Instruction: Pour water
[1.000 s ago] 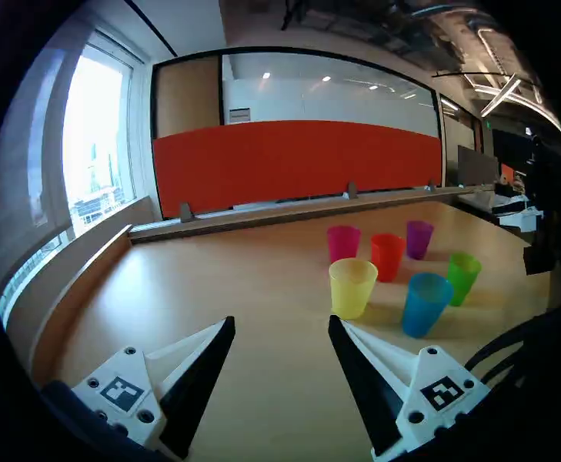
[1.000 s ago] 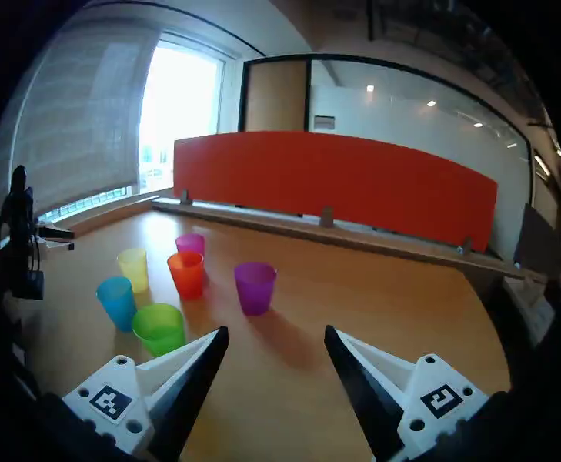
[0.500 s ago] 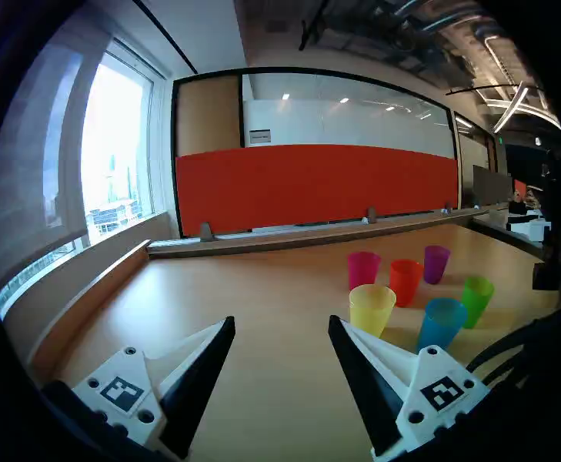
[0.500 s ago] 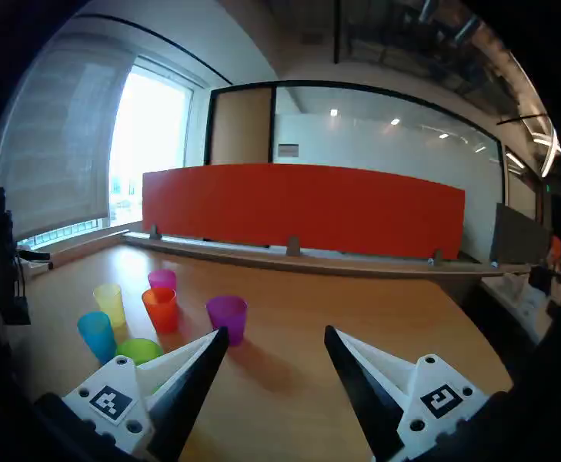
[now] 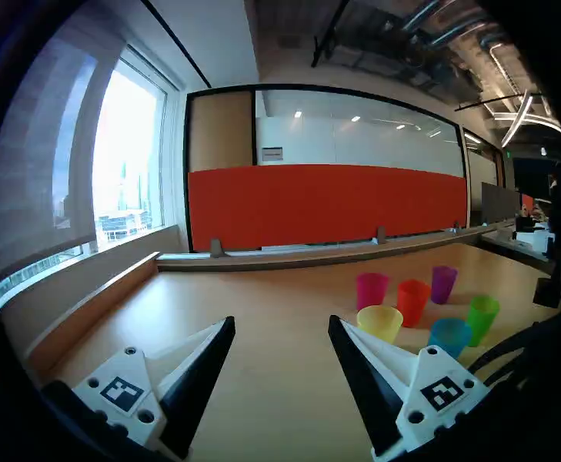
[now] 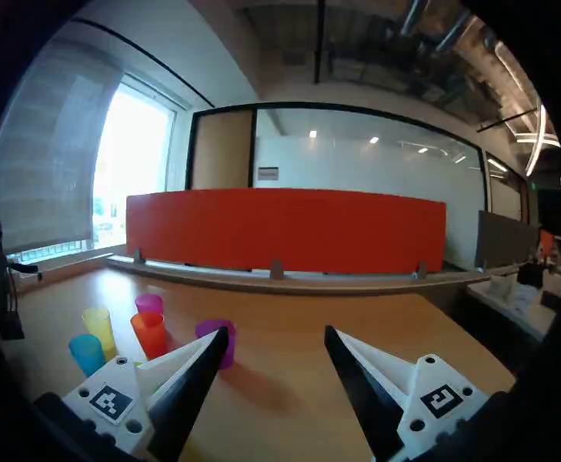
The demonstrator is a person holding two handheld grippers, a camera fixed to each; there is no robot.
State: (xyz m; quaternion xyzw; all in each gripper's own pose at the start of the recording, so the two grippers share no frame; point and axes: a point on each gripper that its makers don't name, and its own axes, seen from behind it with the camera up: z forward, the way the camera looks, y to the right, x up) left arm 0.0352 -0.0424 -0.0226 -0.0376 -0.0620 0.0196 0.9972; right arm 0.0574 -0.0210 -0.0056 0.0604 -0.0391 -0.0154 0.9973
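Six cups: pink cup [image 5: 372, 290], orange cup [image 5: 412, 302], purple cup [image 5: 443, 283], green cup [image 5: 482, 317], yellow cup [image 5: 380, 322], blue cup [image 5: 449, 335] — upright, close together on the desk [image 5: 265, 300].
Hand-held grippers: left hand-held gripper [image 5: 280, 362] and right hand-held gripper [image 6: 276, 369] both spread wide, holding nothing.
Risk: we judge a finger could clip a neighbour and topple these light cups.
Materials: smooth, tapered, translucent plastic; wood-look desk.

The left tongs [image 5: 281, 319] partly hide the yellow cup [image 5: 380, 321] and blue cup [image 5: 449, 335], the right tongs [image 6: 275, 329] the purple cup [image 6: 205, 331].

No readable text, wall sign [image 5: 272, 153] too small and blurred to read
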